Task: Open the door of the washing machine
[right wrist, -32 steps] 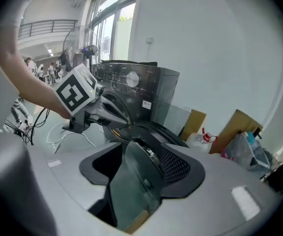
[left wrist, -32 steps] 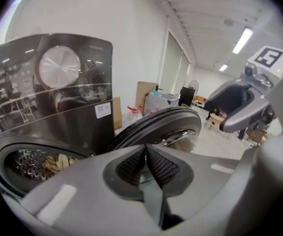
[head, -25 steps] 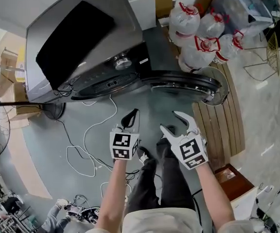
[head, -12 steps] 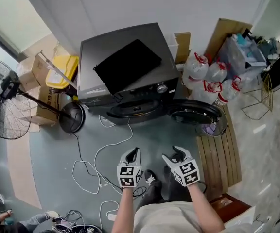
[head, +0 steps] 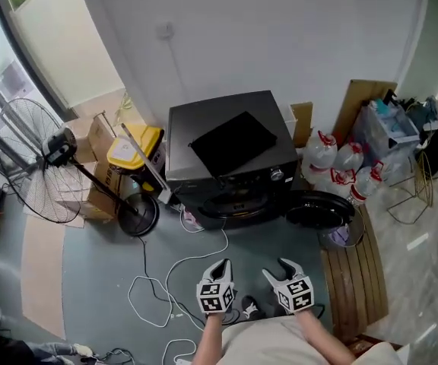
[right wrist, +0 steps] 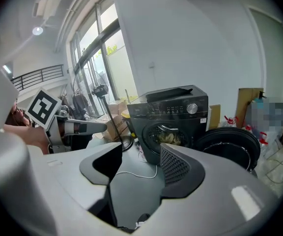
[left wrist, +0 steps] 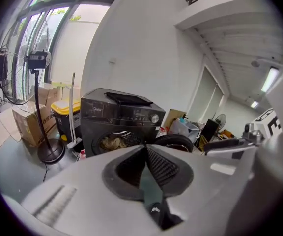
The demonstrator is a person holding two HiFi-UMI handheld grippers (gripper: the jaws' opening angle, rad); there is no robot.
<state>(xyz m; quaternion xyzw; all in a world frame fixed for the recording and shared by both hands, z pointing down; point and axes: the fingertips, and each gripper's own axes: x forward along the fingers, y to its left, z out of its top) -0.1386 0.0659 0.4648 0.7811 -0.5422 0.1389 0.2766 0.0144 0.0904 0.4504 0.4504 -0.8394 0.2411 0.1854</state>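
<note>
Door (head: 319,209) well apart from both grippers, swung wide to the right of the washer (head: 230,154), its edge near the pallet (head: 353,276).

Starting at the fingers: left gripper (left wrist: 145,150) pressed shut, ribbed pads together, nothing between; right gripper (right wrist: 140,151) parted, gap bare, only floor and washer front showing through; both held low and close to the body in the head view, side by side, aimed towards the machine from well back.

Further out: drum (right wrist: 168,136) exposed, pale laundry heaped inside; white cable (head: 158,291) looping over the floor between the grippers and the washer, one run leading up to its front; jugs (head: 341,166) crowded behind the door; fan (head: 33,162) off at the left.

Judged done as far as opening goes; nothing left to grasp.

Possible trouble from here: a foot caught in the cable loops on any step forward, dragging whatever is plugged in; a knock on the open door from a leg or the right gripper, swinging it back towards the drum or straining the hinge; door edge scraping the pallet if pushed wider; laundry sliding out of the open mouth if the machine is jolted.
</note>
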